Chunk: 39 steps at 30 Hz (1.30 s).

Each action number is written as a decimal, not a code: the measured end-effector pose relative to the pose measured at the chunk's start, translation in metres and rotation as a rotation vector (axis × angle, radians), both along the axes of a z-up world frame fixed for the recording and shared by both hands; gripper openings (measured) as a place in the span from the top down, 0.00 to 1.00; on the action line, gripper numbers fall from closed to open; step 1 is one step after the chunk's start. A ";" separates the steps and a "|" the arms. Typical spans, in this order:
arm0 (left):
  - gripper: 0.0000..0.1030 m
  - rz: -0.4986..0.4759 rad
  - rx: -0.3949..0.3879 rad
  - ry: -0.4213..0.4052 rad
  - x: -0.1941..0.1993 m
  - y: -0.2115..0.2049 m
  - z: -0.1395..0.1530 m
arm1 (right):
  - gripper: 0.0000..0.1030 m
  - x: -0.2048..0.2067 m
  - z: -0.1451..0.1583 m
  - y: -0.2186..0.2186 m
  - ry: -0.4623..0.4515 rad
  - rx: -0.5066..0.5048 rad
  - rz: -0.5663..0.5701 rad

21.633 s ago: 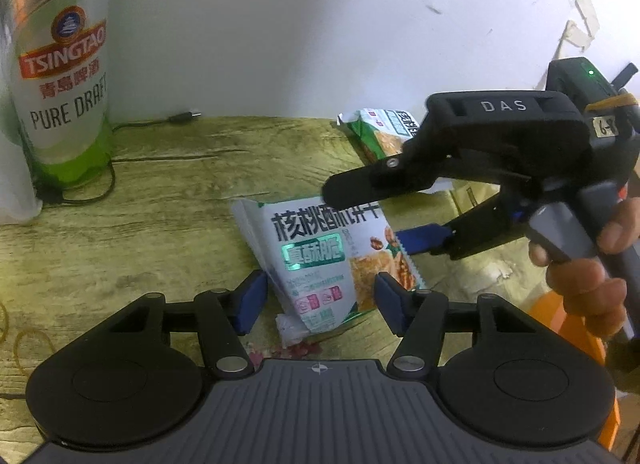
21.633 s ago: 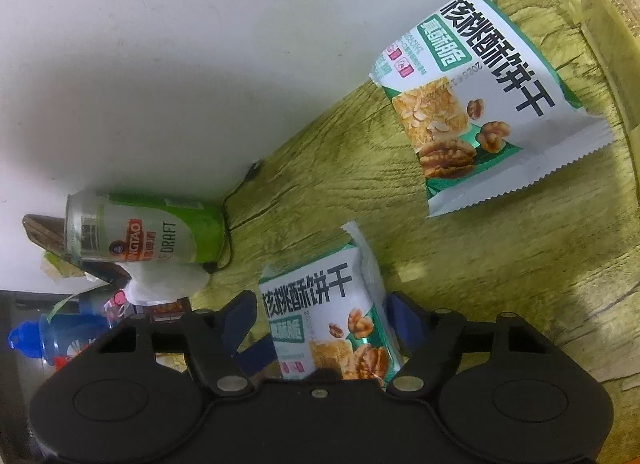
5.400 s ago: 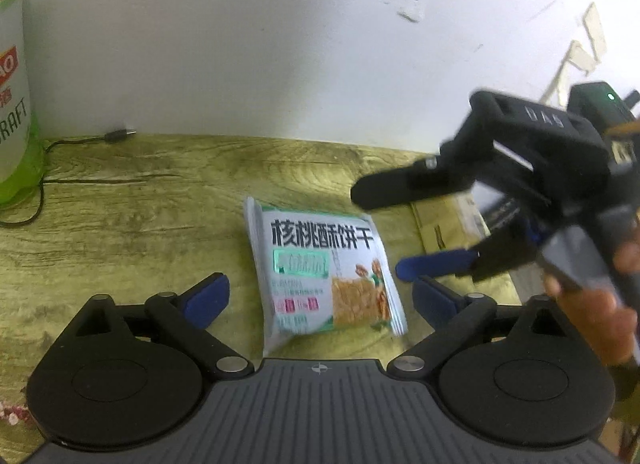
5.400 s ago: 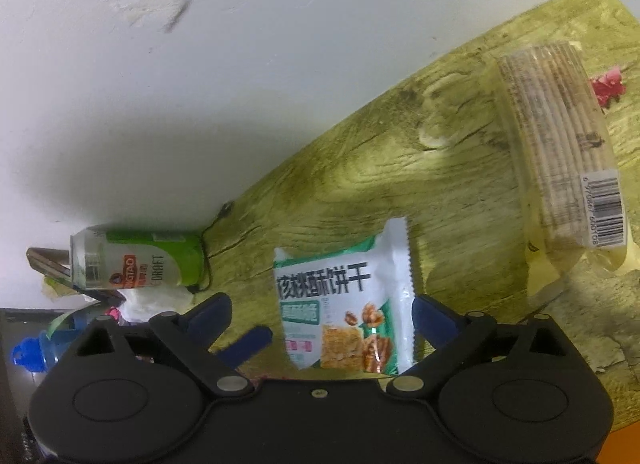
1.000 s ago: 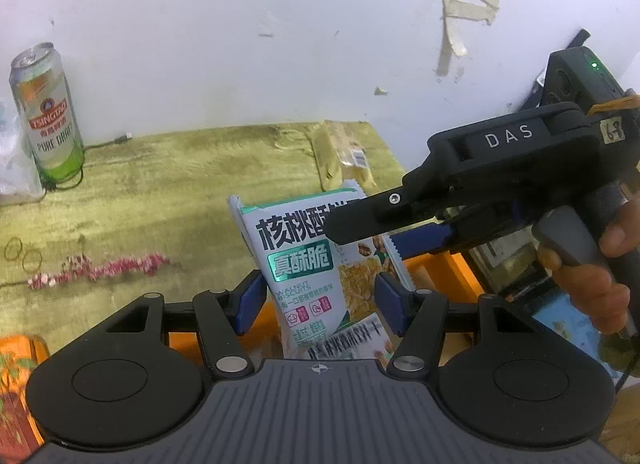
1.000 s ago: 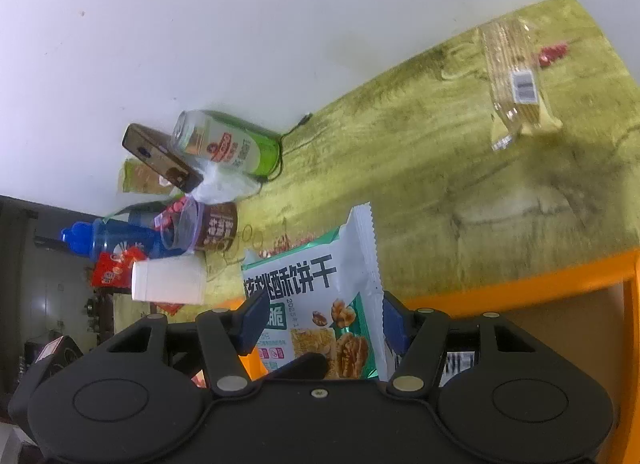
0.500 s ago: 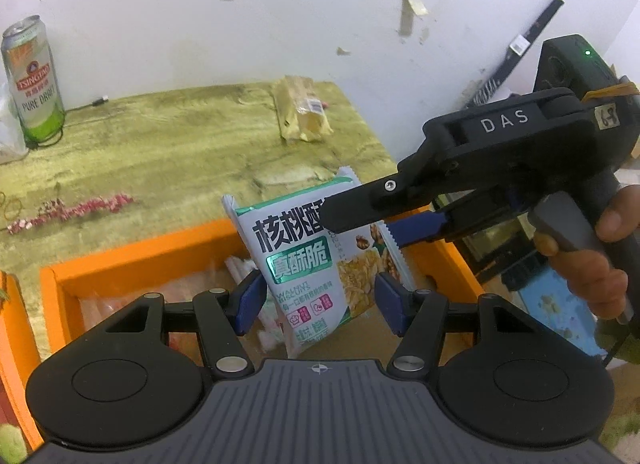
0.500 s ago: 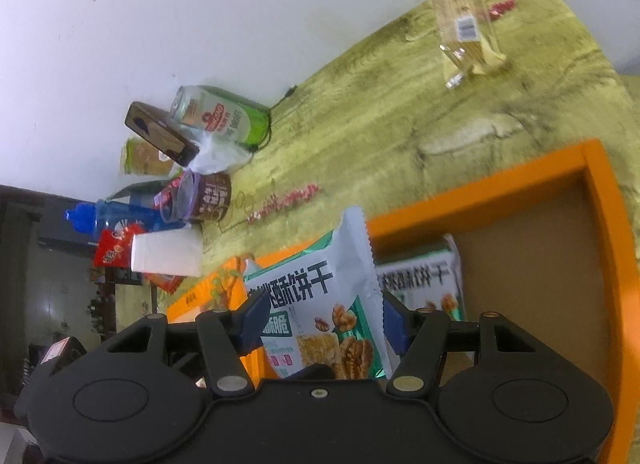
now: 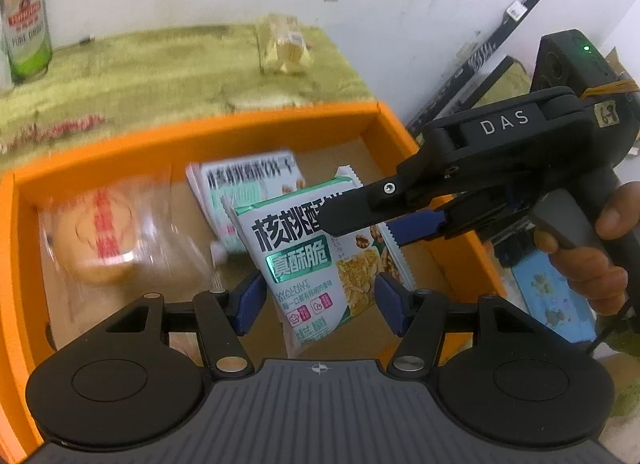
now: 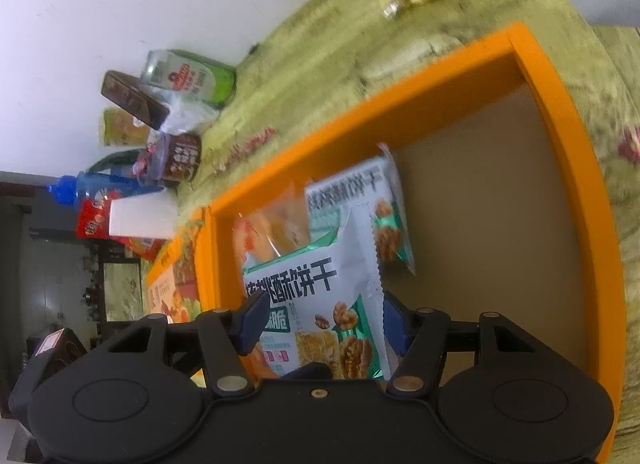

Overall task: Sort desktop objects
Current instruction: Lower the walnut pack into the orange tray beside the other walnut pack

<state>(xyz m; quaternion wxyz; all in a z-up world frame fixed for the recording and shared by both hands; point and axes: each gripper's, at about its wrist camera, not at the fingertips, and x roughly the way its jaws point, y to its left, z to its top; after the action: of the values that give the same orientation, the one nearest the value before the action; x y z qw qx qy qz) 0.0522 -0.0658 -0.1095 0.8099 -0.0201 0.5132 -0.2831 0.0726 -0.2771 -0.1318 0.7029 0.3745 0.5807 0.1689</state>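
Left claw [image 9: 318, 298] clamped on the lower sides of a walnut biscuit packet [image 9: 316, 260], right claw [image 10: 320, 322] pinching the same packet's upper end. Held tilted above the orange tray [image 9: 248, 128], over its cardboard floor, just in front of a second walnut biscuit packet [image 9: 244, 192] and a clear-wrapped round pastry [image 9: 100, 240] lying inside. Beyond the tray on the green table [image 9: 160, 68]: a Tsingtao beer can [image 9: 26, 20] and a clear cracker pack [image 9: 284, 44].
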 end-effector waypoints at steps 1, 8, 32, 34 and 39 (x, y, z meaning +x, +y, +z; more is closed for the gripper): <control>0.41 0.002 0.002 0.009 -0.002 0.000 -0.003 | 0.43 -0.003 -0.003 0.000 0.006 0.002 0.001; 0.41 0.005 0.024 0.057 -0.008 -0.002 -0.020 | 0.43 -0.014 -0.027 0.002 0.050 0.011 0.009; 0.27 -0.052 0.099 0.050 -0.010 -0.007 -0.033 | 0.35 -0.016 -0.044 0.014 0.066 -0.088 0.051; 0.23 -0.058 0.104 0.034 -0.013 -0.007 -0.030 | 0.34 -0.018 -0.040 0.013 0.056 -0.112 0.052; 0.21 -0.060 0.106 0.002 -0.018 -0.007 -0.022 | 0.34 -0.023 -0.032 0.004 0.032 -0.130 0.035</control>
<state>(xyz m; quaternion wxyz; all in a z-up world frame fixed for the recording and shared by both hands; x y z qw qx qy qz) 0.0346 -0.0729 -0.1310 0.8006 0.0381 0.5287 -0.2795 0.0498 -0.2730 -0.1638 0.7134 0.3204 0.6080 0.1370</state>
